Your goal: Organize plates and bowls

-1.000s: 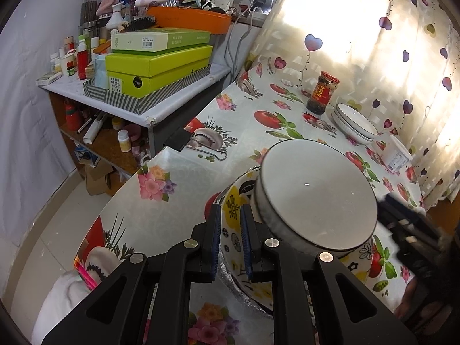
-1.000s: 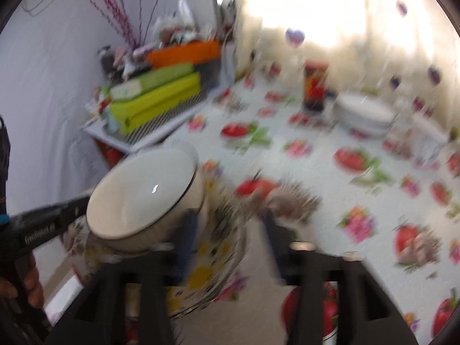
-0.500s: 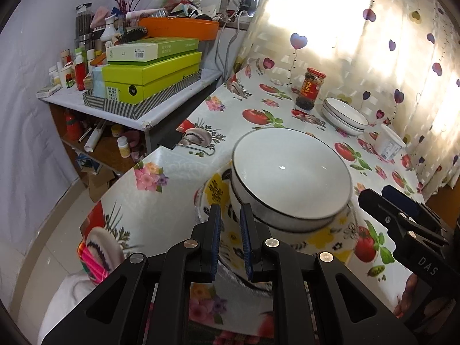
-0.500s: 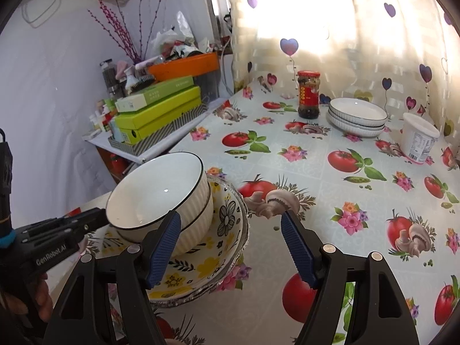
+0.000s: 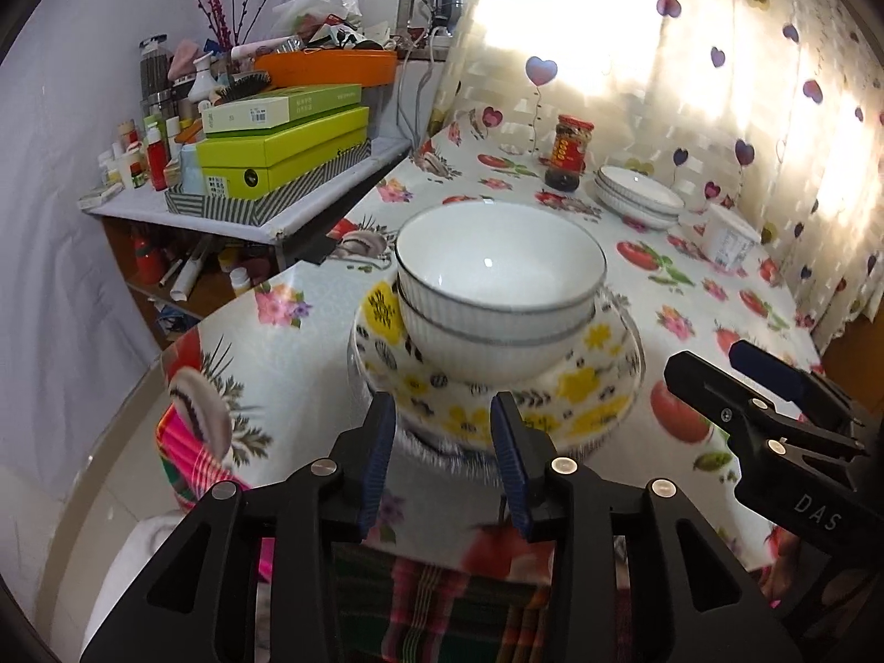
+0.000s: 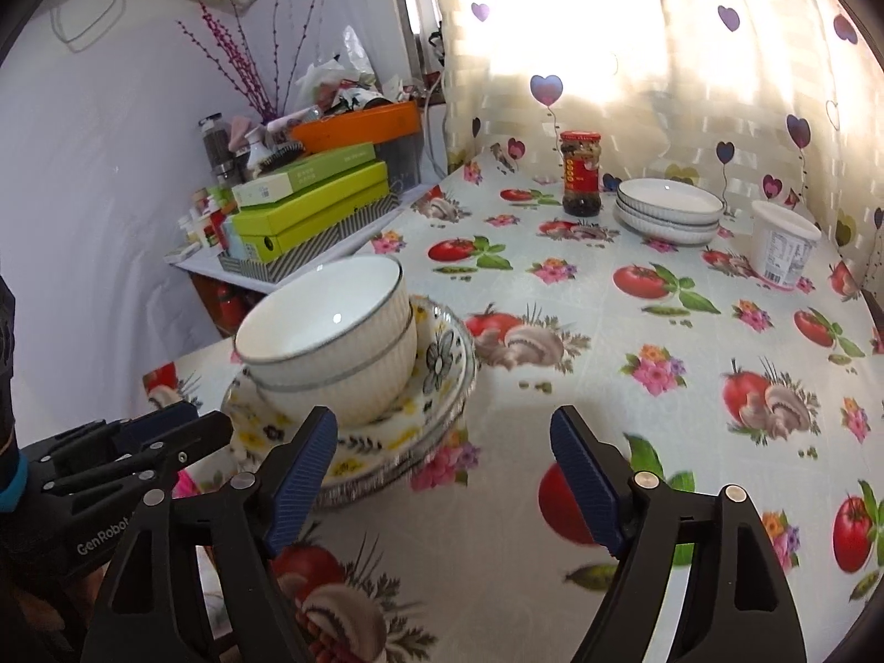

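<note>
Since a second earlier, my left gripper point(image 5: 442, 442) had let go of the flowered plate's rim and drawn back toward the table edge, its jaws now spread partway with nothing between them. By this frame the white bowl that had been tipped above the stack sat level, nested in a second white bowl point(image 6: 331, 342), and the pair point(image 5: 497, 287) rested on the flowered plate point(image 5: 580, 392), which lay on a foil-edged dish point(image 6: 387, 480) near the corner of the table point(image 6: 690, 331). My right gripper point(image 6: 442, 464) hung just beside that stack, jaws wide apart and empty.

I judged the nesting done and the step in hand a clean retreat. To do it well I would have backed both tools straight away from the plate rim, keeping the blue pads clear of it, since the stack stood close to the edge and a nudge might have slid it. The other white plates point(image 6: 668, 210) sat well apart, at the far side beside the red-labelled jar point(image 6: 580, 174) and a white tub point(image 6: 784, 248); if the piles were to be joined, I would have carried the bowls low and level.

As for writing, the right tool's body read "DAS" in the left view, and the left tool's read "GenRobot" in the right view. The jar label, the tub's print and the green boxes point(image 5: 282, 154) were too small to read.
</note>
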Available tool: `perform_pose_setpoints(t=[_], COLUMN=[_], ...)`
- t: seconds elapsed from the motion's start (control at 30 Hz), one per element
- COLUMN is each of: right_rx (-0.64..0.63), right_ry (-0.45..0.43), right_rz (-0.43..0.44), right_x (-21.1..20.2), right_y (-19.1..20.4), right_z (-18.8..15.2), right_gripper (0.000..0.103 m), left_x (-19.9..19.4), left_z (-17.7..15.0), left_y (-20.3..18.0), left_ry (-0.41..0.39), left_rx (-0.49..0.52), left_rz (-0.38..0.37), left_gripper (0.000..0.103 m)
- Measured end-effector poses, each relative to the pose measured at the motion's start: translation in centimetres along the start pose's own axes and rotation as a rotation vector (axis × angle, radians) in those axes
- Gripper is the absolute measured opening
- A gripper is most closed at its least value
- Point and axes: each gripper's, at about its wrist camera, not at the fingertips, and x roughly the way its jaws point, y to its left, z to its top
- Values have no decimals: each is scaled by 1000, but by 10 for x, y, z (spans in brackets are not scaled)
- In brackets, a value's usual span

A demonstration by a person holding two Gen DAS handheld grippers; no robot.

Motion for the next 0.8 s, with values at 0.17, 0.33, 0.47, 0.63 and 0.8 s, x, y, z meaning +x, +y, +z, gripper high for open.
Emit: perform_pose_setpoints(t=[0.17,0.33,0.47,0.63,0.8], right_rx=[-10,8,-7,-26,-21], right_ry=[36,70,113,168,174], right_rz=[-22,-40,-73,-112,-127], right_x=[-3,-3,2,10,12], right_y=[-1,-9,-11,-13,-18], right_z=[-20,-37,-52,-67,-71], right_gripper=[82,82,82,82,83], left_x=[-3,2,7,13,18], left_z=[-17,-36,-47,-56,-61], left_y=[-5,-11,-17,-22,-26], left_ry=[6,48,72,100,109], left_rx=[9,19,39,42,48], left_rz=[5,4,2,2,9], left_gripper=[37,37,37,37,37])
